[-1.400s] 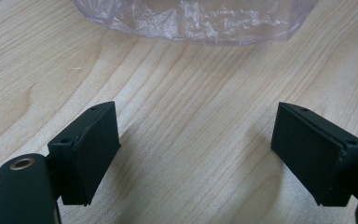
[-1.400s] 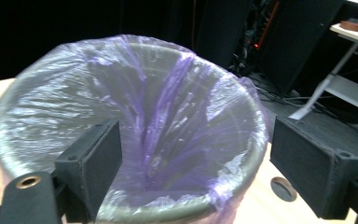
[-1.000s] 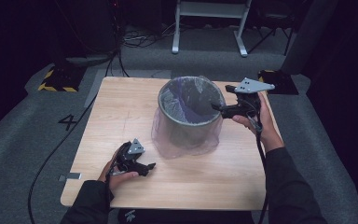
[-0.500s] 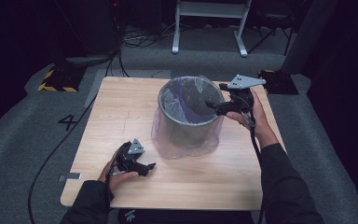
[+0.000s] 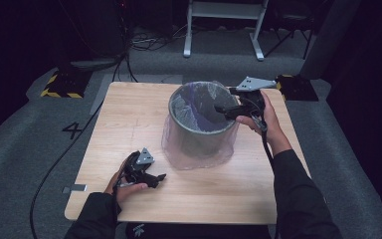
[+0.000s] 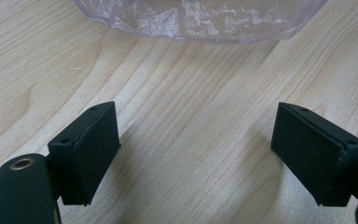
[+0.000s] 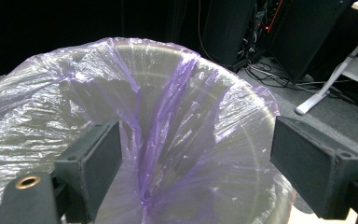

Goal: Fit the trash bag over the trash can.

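Black jaws on the right gripper (image 5: 222, 110) are spread wide with nothing pinched between them, poking in over the right rim of the bin (image 5: 199, 130). From the right gripper view the two pads (image 7: 94, 161) frame the inside of the bin, where the purple bag (image 7: 168, 140) lines the wall and bunches into a crease running down the middle. So it's hovering at the mouth, pads not pressing on the plastic as far as I can see.

Left gripper (image 5: 151, 178) is over at the near left part of the wooden table (image 5: 129, 114), resting low in the person's left hand (image 5: 124, 186), jaws also standing wide apart and holding nothing. In the left gripper view there's just bare wood grain between its pads (image 6: 89, 149), with the loose skirt of the bag (image 6: 200, 21) draped on the tabletop a bit ahead of it.

Bin sits about mid-table, slightly toward the far side, upright, with the bag folded over its rim and hanging down the outside all the way to the wood. Grey carpet (image 5: 40, 149) all around the table.
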The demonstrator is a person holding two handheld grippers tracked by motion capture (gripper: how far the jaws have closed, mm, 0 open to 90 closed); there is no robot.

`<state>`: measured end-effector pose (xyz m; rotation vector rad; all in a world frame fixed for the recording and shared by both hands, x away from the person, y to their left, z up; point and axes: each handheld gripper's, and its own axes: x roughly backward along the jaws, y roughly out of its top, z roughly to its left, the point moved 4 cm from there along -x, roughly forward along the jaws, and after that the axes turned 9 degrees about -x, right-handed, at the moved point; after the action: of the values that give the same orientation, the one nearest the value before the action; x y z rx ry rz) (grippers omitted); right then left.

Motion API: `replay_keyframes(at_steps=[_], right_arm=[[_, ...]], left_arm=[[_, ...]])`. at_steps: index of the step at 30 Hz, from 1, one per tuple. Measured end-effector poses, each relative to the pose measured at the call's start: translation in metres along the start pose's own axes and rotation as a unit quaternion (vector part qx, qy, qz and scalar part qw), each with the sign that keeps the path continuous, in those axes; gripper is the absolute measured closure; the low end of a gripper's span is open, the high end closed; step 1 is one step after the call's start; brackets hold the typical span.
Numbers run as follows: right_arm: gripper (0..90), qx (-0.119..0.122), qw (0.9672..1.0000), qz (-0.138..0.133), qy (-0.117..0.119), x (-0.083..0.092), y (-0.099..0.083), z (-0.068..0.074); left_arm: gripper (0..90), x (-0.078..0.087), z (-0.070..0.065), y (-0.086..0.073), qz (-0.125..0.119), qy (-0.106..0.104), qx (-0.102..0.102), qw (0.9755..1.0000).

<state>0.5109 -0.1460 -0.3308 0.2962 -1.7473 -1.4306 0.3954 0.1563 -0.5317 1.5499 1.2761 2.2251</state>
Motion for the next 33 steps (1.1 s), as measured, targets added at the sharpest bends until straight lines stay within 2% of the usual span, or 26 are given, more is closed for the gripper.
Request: replay_keyframes(at_steps=[17,33], right_arm=[[16.4,0.015,0.9995,0.028,0.005,-0.02,0.004,0.009],[16.5,0.024,0.9971,0.07,0.017,-0.036,-0.004,0.012]], left_arm=[[14.7,0.0,0.0,0.0,0.0,0.0,0.0,1.0],[14.7,0.0,0.0,0.0,0.0,0.0,0.001,1.0]])
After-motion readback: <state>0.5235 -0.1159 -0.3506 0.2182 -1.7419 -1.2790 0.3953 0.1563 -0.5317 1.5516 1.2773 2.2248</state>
